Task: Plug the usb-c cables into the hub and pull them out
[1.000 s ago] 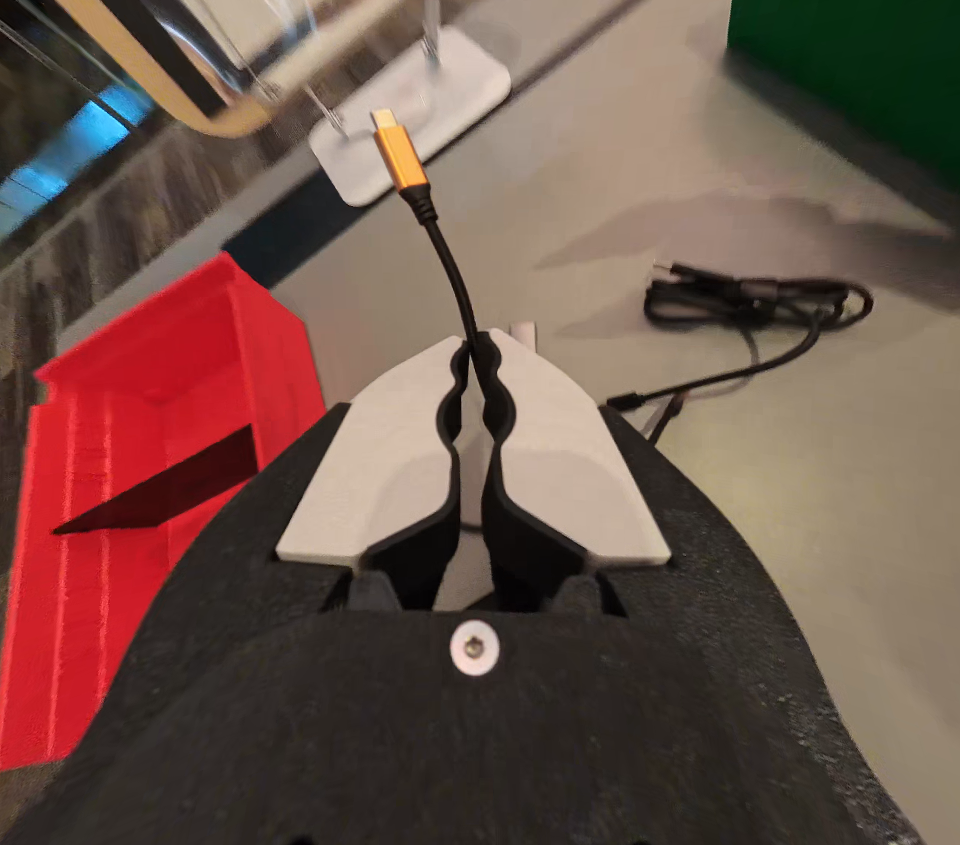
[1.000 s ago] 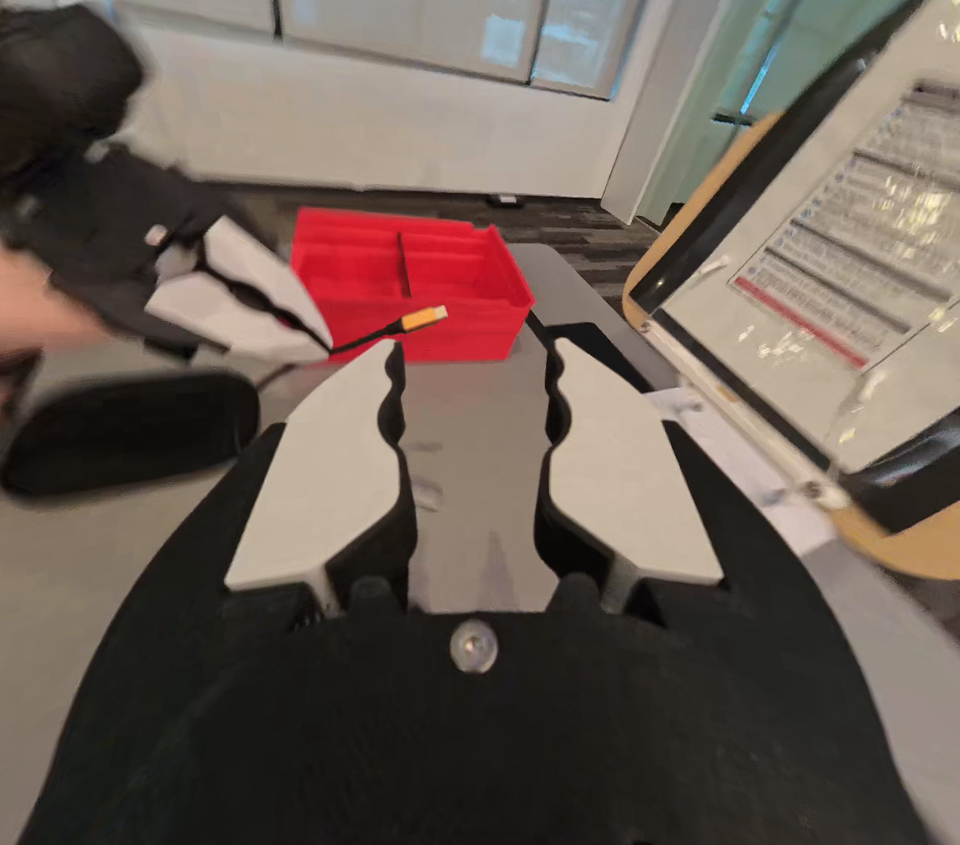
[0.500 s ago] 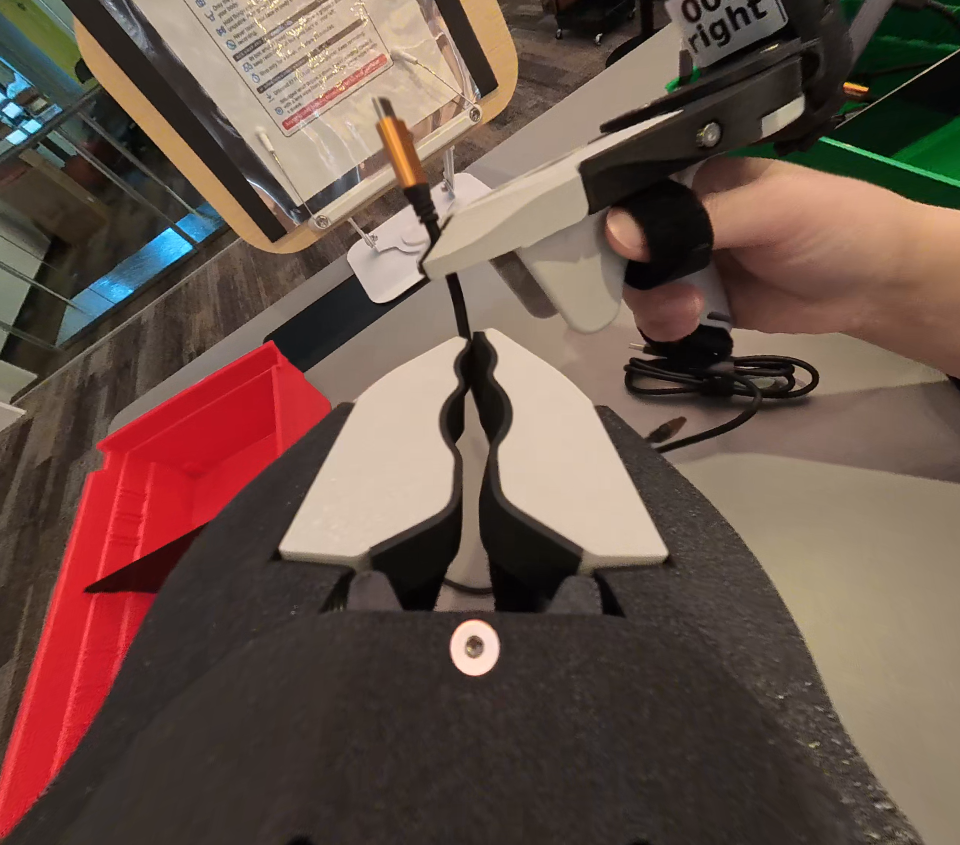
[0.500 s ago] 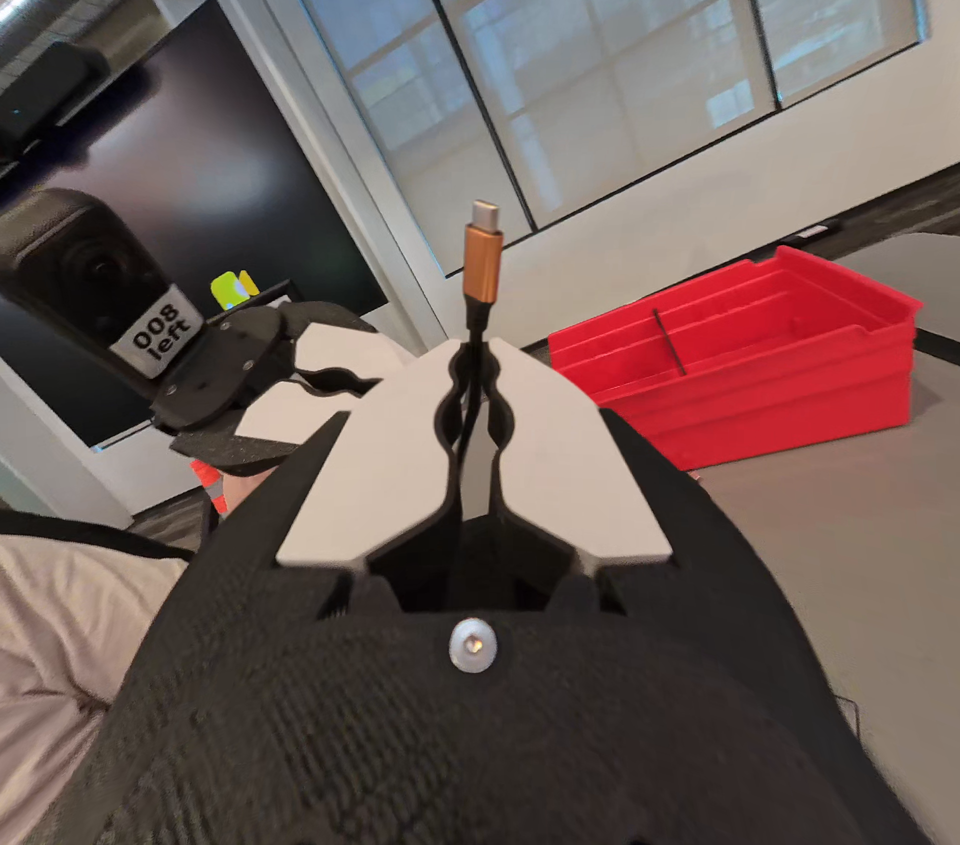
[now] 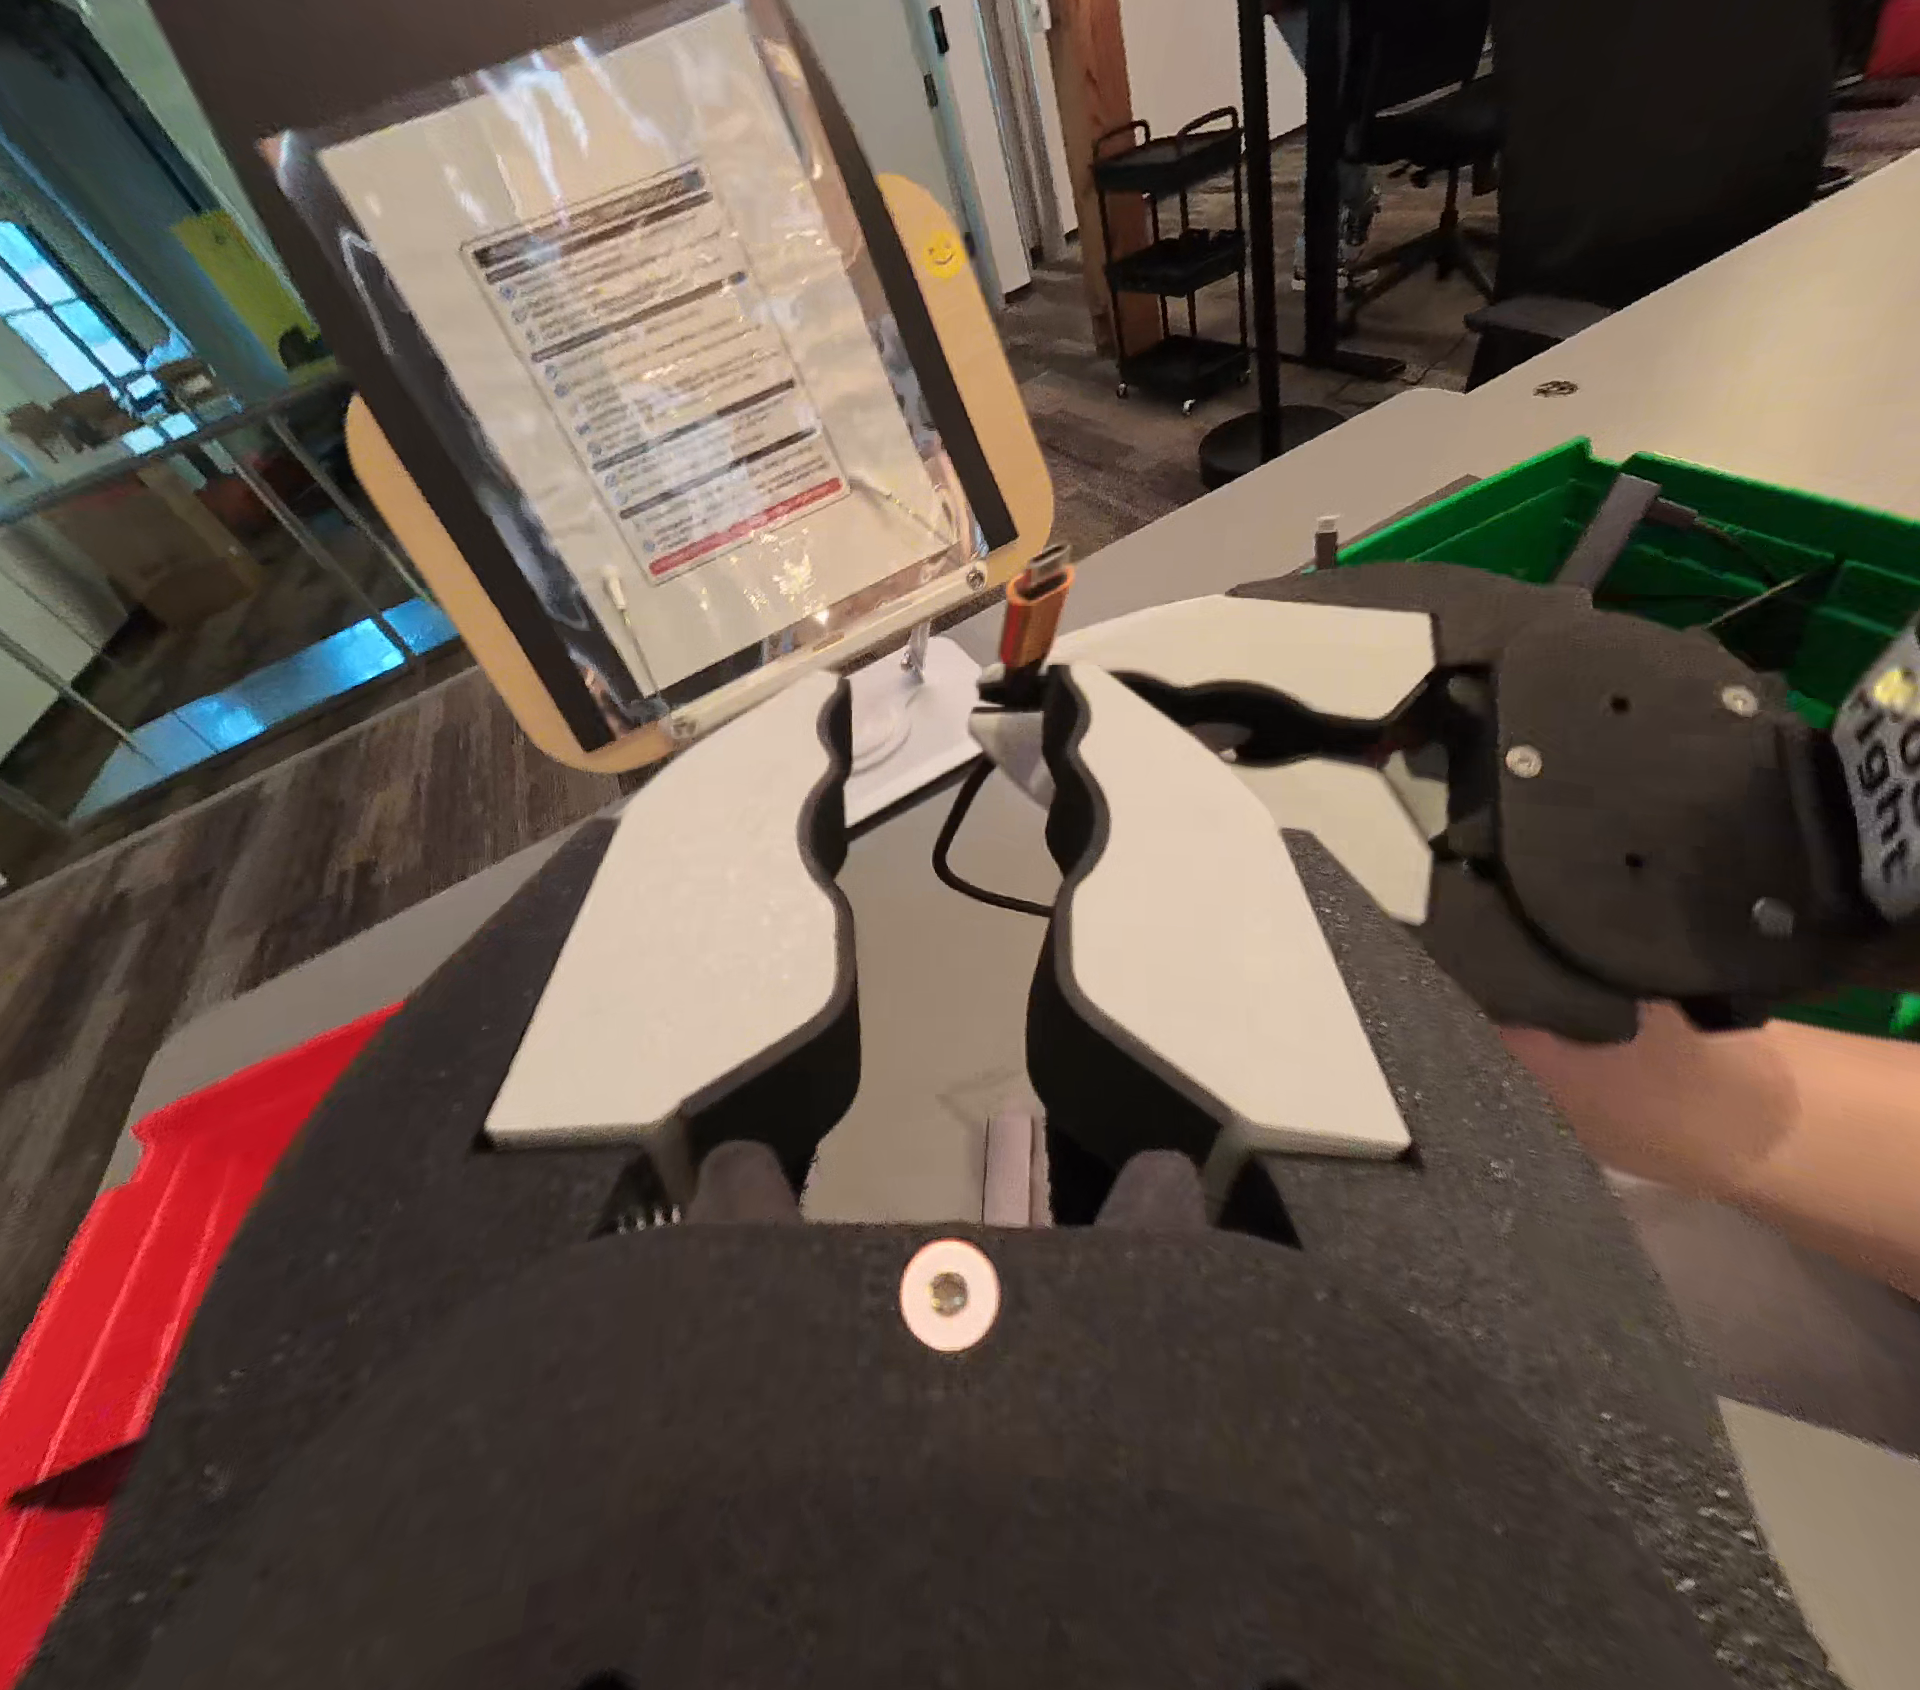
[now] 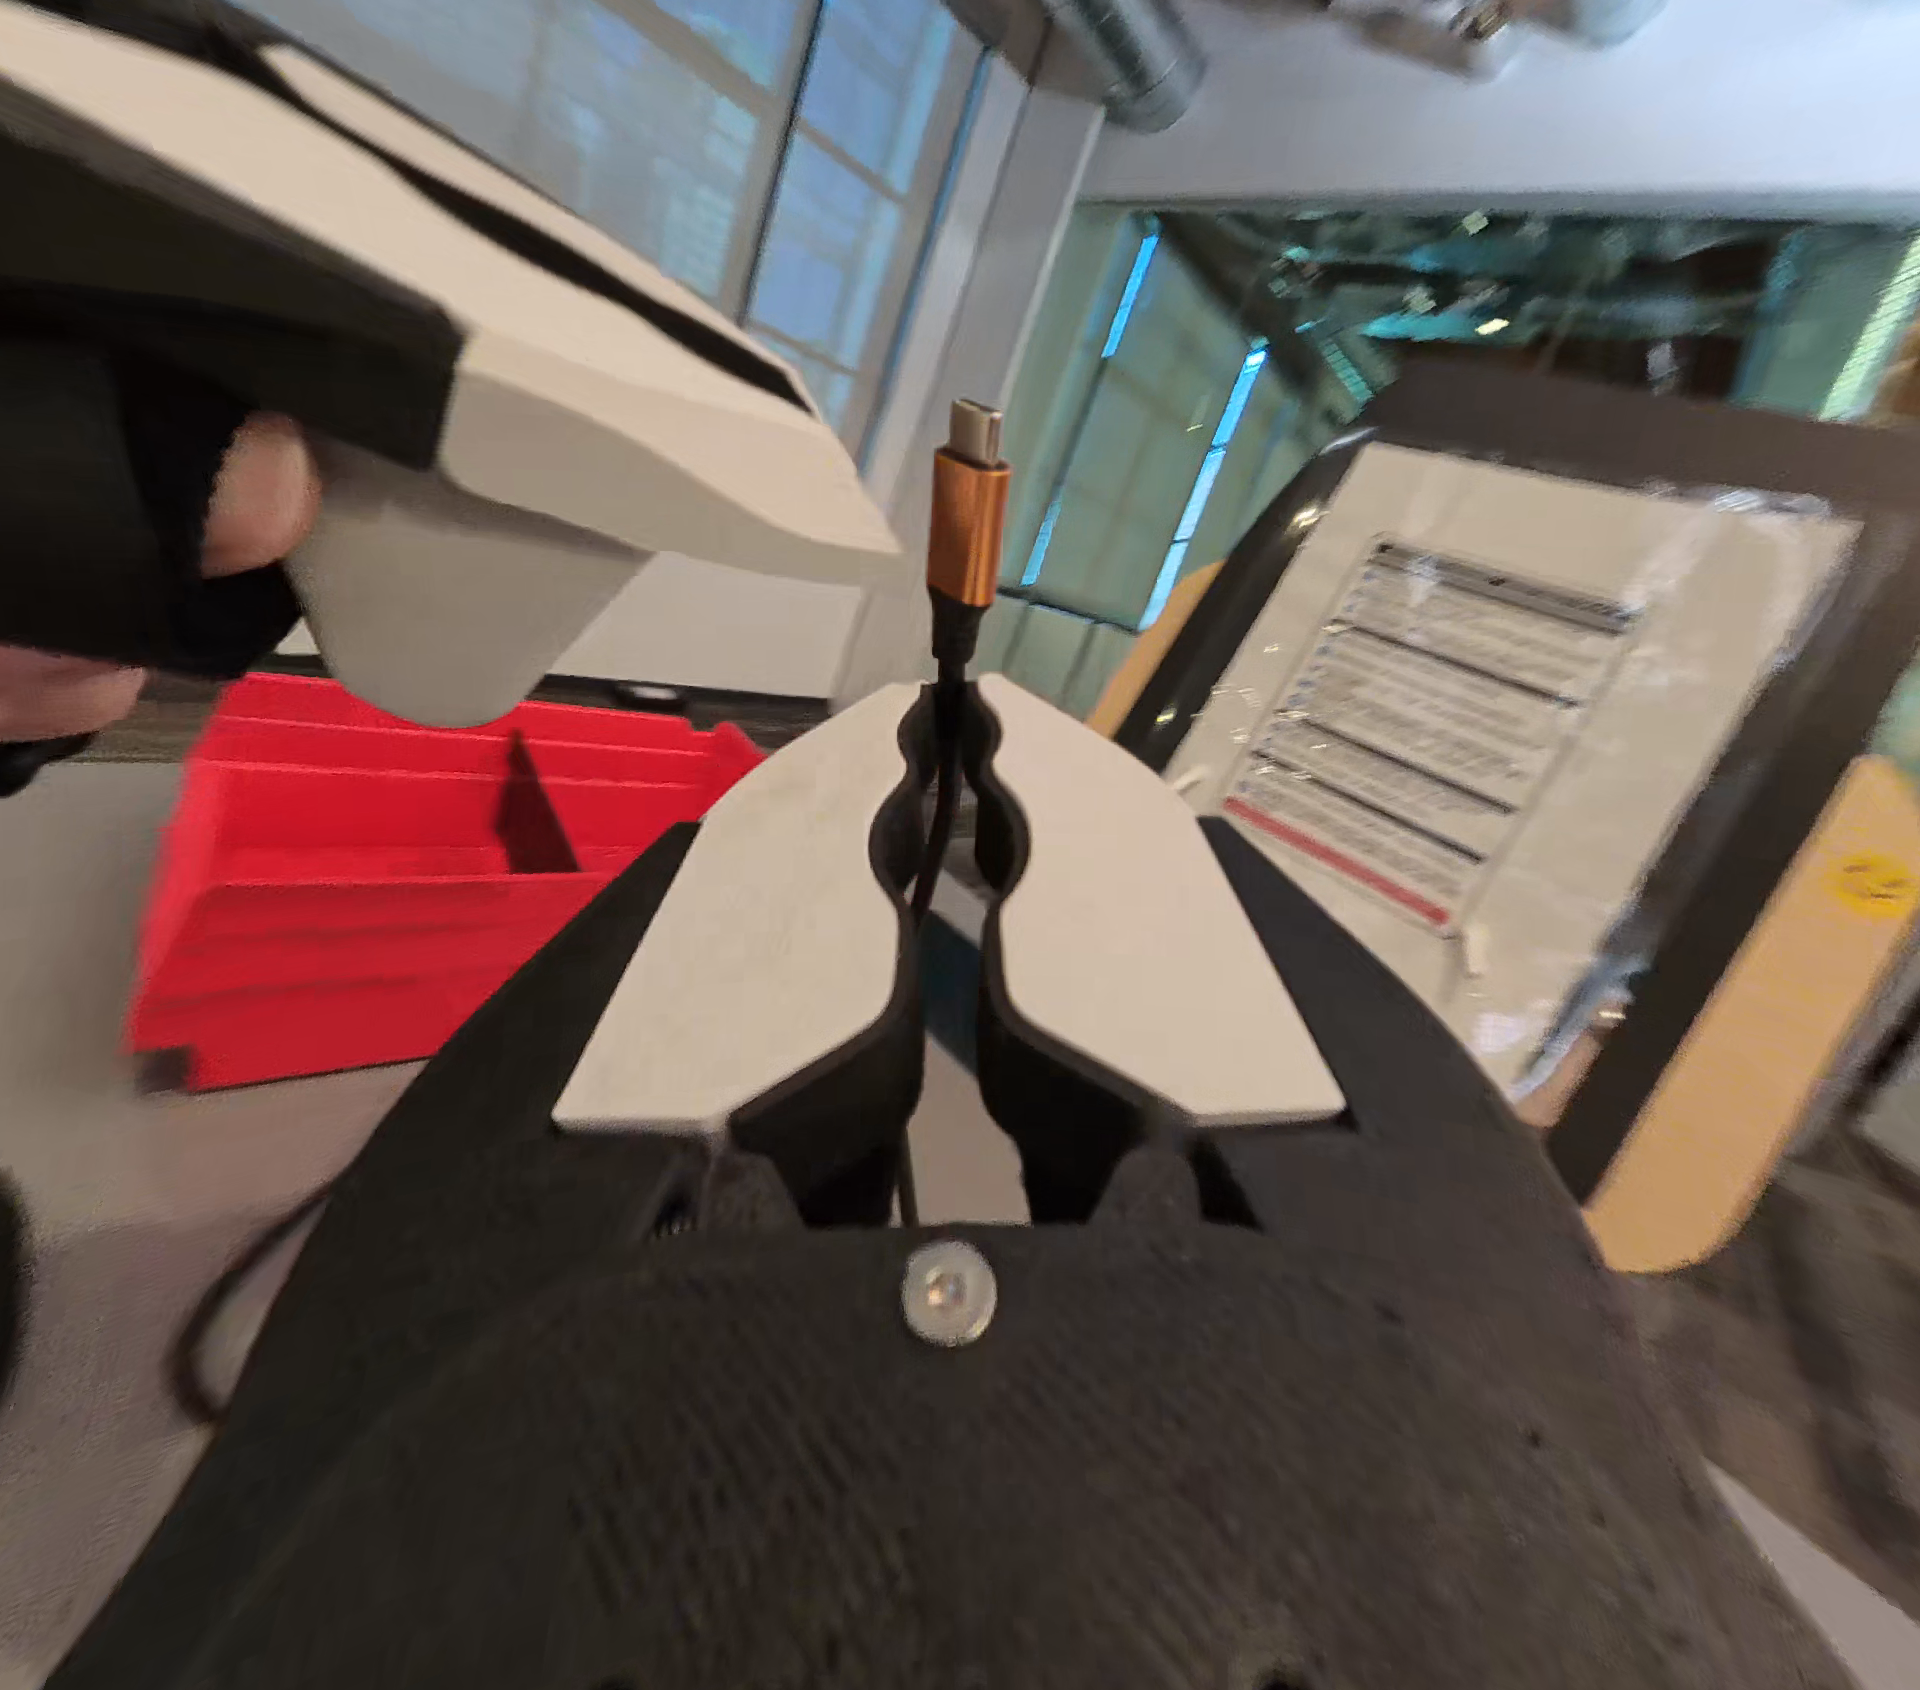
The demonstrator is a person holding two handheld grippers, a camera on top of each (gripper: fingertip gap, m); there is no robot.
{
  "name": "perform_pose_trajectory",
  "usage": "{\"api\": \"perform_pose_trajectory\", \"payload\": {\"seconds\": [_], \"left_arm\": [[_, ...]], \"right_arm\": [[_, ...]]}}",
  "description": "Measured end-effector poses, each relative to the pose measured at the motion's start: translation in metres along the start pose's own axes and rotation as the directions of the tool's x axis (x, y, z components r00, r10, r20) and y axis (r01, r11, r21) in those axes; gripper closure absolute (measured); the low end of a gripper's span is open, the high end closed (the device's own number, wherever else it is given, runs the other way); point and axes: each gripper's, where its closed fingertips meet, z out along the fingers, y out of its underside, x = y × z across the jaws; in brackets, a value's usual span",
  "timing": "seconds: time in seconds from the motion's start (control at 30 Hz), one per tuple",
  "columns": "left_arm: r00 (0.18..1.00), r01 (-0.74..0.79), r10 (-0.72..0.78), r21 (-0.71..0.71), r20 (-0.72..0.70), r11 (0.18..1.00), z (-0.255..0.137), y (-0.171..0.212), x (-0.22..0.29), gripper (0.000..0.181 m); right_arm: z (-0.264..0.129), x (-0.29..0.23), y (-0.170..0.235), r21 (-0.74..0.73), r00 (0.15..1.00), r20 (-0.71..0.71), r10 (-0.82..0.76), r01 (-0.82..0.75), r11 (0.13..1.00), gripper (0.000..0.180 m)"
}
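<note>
Right wrist view: right claw (image 6: 948,695) clamps the cable (image 6: 948,664) below its orange plug (image 6: 968,534); left claw (image 5: 945,705) gapes apart. Thin cord could slip or twist.

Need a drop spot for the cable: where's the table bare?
Bare grey table runs behind the green bin. Another strip lies before the red bin. It is crowded around the sign stand, where the right hand-held gripper grips the cable.
</note>
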Motion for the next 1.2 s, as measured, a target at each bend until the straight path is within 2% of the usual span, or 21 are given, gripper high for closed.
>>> {"api": "perform_pose_trajectory", "payload": {"seconds": [0.17, 0.43, 0.6, 0.7, 0.83, 0.9, 1.0, 1.07, 1.13, 1.2], "left_arm": [[0.997, -0.077, 0.077, 0.019, 0.022, 0.997, 0.016, -0.009, 0.02, 0.146], [0.999, -0.035, 0.031, 0.111, 0.038, 0.993, 0.024, -0.024, 0.027, 0.163], [0.997, 0.067, -0.06, 0.139, -0.053, 0.988, 0.024, -0.028, 0.031, 0.167], [0.985, 0.126, -0.105, 0.16, -0.136, 0.979, 0.022, -0.031, 0.03, 0.168], [0.966, 0.15, -0.109, 0.164, -0.234, 0.975, 0.016, -0.031, 0.018, 0.169], [0.954, 0.159, -0.115, 0.145, -0.276, 0.976, 0.011, -0.026, 0.009, 0.169], [0.926, 0.183, -0.137, 0.099, -0.352, 0.978, 0.002, -0.017, -0.004, 0.169], [0.896, 0.188, -0.132, 0.093, -0.423, 0.978, -0.008, -0.017, -0.007, 0.169], [0.843, 0.2, -0.117, 0.104, -0.525, 0.974, -0.023, -0.021, -0.002, 0.169], [0.76, 0.219, -0.092, 0.119, -0.644, 0.969, -0.044, -0.028, 0.01, 0.169]], "right_arm": [[-0.007, 0.014, -0.011, 0.011, 0.971, -0.168, -0.171, 0.176, 0.984, 0.175], [-0.016, 0.028, -0.023, -0.061, 0.825, -0.386, -0.412, 0.423, 0.904, 0.176], [-0.018, 0.033, -0.027, -0.099, 0.742, -0.448, -0.499, 0.513, 0.852, 0.175], [-0.016, 0.03, -0.028, -0.096, 0.751, -0.435, -0.497, 0.51, 0.855, 0.174], [-0.008, 0.014, -0.025, -0.018, 0.884, -0.277, -0.377, 0.387, 0.922, 0.152], [-0.008, 0.01, -0.028, 0.022, 0.929, -0.203, -0.309, 0.319, 0.947, 0.151], [-0.006, -0.007, -0.034, 0.065, 0.967, 0.007, -0.255, 0.254, 0.965, 0.152], [-0.012, -0.033, -0.039, 0.096, 0.937, 0.255, -0.239, 0.221, 0.971, 0.152], [-0.034, -0.063, -0.047, 0.111, 0.821, 0.551, -0.15, 0.106, 0.988, 0.151], [-0.056, -0.066, -0.071, 0.172, 0.732, 0.677, -0.073, -0.061, 0.983, 0.15]]}}
